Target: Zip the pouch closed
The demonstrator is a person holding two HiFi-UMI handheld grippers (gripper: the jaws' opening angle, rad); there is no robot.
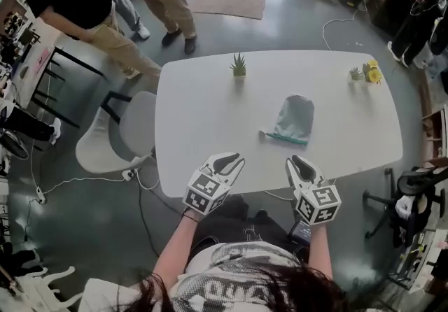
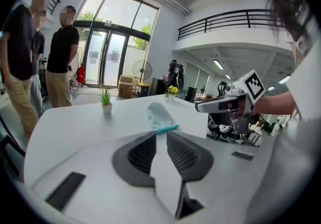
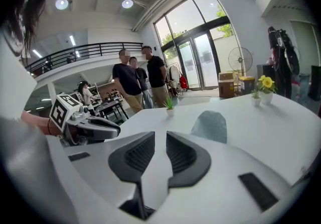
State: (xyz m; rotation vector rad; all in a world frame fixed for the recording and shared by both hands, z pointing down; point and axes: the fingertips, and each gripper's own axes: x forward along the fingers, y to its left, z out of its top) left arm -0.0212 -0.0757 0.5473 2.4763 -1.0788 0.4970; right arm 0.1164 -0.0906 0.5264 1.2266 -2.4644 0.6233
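White table (image 1: 210, 115) with grey pouch (image 1: 294, 119)

grey-green pouch (image 1: 295, 116), seemingly teal zip (image 1: 288, 138)

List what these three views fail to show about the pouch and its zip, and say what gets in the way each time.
- Head view: the pouch is too small to tell whether its teal zip is fully shut, or where the slider sits.
- Right gripper view: the body of the right gripper hides the pouch's zip edge.
- Left gripper view: the zip shows only as a thin, distant strip, so the slider is unreadable.
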